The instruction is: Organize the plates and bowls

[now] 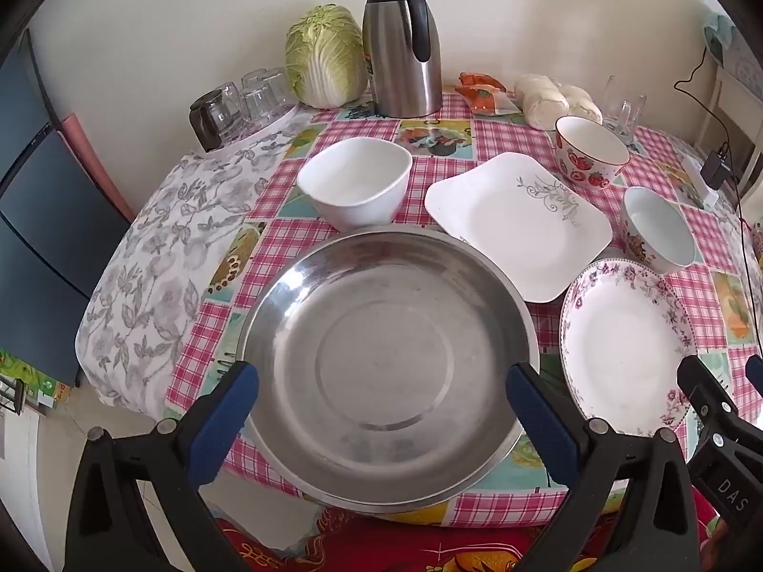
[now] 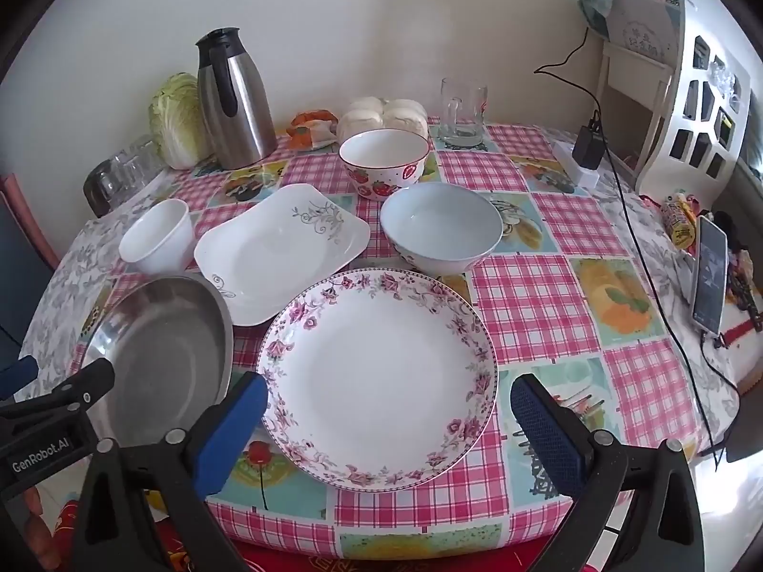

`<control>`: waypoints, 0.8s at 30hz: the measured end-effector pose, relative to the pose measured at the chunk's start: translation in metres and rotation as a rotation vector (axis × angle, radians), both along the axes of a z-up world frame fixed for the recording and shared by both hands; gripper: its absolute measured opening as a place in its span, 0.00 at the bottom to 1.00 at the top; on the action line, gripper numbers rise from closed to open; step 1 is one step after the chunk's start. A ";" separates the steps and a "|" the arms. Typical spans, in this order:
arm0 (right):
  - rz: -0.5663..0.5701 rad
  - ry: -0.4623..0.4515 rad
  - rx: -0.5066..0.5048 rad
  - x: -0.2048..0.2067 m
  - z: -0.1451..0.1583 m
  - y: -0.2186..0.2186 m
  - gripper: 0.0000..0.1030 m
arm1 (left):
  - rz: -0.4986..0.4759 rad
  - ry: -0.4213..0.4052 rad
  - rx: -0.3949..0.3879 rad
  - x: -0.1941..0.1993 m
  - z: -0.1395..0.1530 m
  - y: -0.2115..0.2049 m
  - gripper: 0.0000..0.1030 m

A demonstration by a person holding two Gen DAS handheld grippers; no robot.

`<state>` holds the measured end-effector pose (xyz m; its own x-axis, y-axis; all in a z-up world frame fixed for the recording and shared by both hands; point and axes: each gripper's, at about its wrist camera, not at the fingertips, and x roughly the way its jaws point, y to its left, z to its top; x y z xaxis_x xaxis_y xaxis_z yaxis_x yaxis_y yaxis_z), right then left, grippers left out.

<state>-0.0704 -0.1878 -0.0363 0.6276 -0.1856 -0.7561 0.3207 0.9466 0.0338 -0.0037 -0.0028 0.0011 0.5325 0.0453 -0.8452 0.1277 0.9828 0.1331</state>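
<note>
Both the left gripper (image 1: 381, 410) and right gripper (image 2: 388, 422) are held wide and empty above the steel basin (image 1: 386, 362) and flowered plate (image 2: 376, 381), evidently poised so that 2 dishes can be gathered for stacking.

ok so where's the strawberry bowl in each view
Left wrist view: the strawberry bowl sits upper right, behind the square plate.
Right wrist view: the strawberry bowl sits upper centre, behind the pale blue bowl.
Shared landmark: the steel thermos jug at the back, left of the bowl.
</note>
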 end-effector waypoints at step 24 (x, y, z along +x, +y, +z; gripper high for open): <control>0.023 -0.004 -0.018 -0.001 0.002 0.008 1.00 | 0.005 0.007 0.000 0.001 -0.002 0.002 1.00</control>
